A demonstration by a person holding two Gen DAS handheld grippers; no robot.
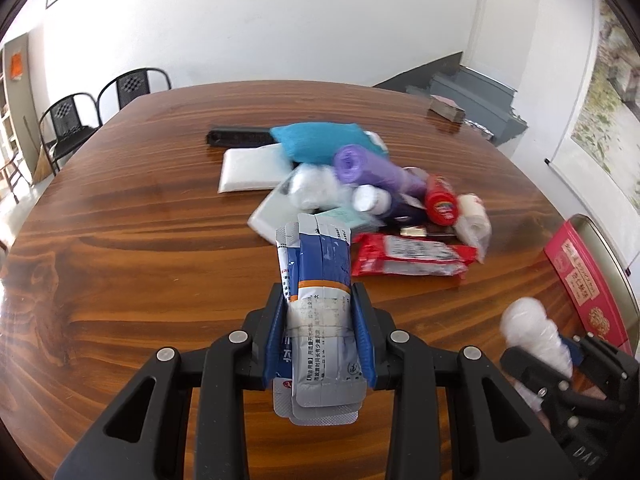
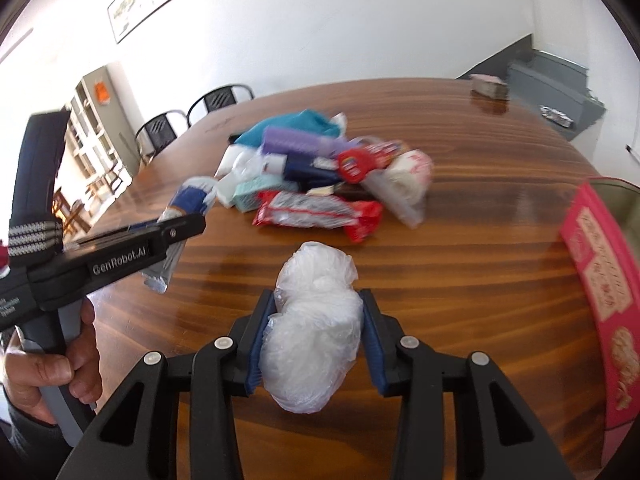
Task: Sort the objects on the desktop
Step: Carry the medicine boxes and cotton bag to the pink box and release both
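Holding taped blue-and-silver sachets (image 1: 316,300) in the left gripper (image 1: 320,332) and a clear-wrapped white bundle (image 2: 312,328) in the right gripper (image 2: 316,340), both jaws clamped; most of the jumbled pile (image 1: 360,184) beyond the sachets remains unsorted on the wooden surface (image 1: 140,240).

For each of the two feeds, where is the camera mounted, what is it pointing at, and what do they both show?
Left wrist: sits on the left gripper, looking down along its fingers at the sachet bundle it clamps, the pile beyond.
Right wrist: sits on the right gripper, facing the clear bag it clamps; a hand holds the left gripper.
Shared: wooden table, pile, red packet, pink box, each other's gripper.
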